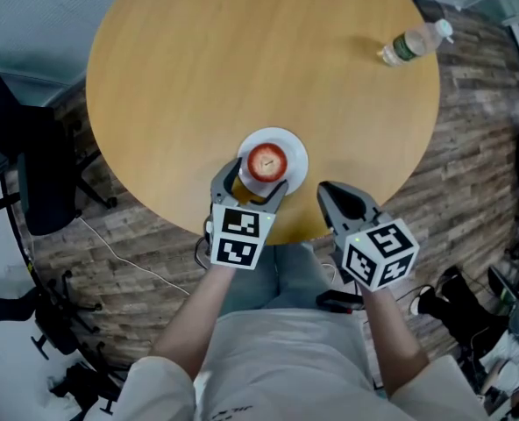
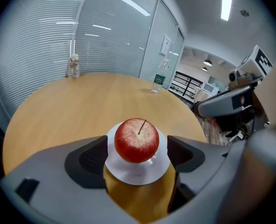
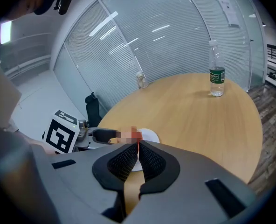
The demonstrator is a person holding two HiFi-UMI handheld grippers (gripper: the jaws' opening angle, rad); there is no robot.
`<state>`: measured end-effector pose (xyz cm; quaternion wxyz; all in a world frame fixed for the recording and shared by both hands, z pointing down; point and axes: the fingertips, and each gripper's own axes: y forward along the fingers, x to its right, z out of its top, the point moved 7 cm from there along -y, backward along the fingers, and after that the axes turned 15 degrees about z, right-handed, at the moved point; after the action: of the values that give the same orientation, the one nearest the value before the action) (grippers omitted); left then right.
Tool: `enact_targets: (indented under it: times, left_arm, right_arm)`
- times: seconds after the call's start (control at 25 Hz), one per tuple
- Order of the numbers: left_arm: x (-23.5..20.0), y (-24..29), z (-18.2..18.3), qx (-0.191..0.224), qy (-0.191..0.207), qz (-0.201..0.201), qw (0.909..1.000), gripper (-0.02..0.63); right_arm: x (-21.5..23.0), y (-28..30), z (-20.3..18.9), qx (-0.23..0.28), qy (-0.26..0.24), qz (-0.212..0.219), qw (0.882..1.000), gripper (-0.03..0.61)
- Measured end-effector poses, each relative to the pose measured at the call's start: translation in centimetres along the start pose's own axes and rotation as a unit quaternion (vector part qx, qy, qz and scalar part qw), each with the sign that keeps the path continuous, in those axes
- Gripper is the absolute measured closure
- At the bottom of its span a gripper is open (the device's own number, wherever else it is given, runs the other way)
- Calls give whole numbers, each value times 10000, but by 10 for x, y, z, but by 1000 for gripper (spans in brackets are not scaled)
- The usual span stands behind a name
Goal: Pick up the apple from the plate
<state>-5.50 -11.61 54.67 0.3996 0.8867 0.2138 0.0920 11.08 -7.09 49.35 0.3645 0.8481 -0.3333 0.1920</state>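
Observation:
A red apple with its stem up sits on a small white plate near the front edge of the round wooden table. My left gripper is open, its two fingers standing either side of the apple and plate without touching. In the left gripper view the apple lies between the dark pads on the plate, with gaps on both sides. My right gripper is shut and empty at the table edge, right of the plate; in its own view the pads meet.
A clear water bottle with a green label lies at the table's far right; in the right gripper view the bottle is beyond the plate. A small jar stands at the table's far edge. A black office chair is at the left.

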Motion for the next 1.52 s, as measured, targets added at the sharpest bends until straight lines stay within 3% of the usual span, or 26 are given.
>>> enact_targets:
  times: [0.4, 0.8, 1.52]
  left_arm:
    - [7, 18, -1, -80, 262, -91, 9996, 195]
    - [7, 30, 0, -210, 224, -74, 9995, 198]
    - [-1, 16, 2, -73, 195, 46, 9998, 221]
  right_arm:
    - [7, -2, -10, -48, 144, -95, 9998, 546]
    - [10, 1, -9, -59, 211, -73, 9997, 546]
    - [1, -3, -5, -30, 57, -22, 10000, 546]
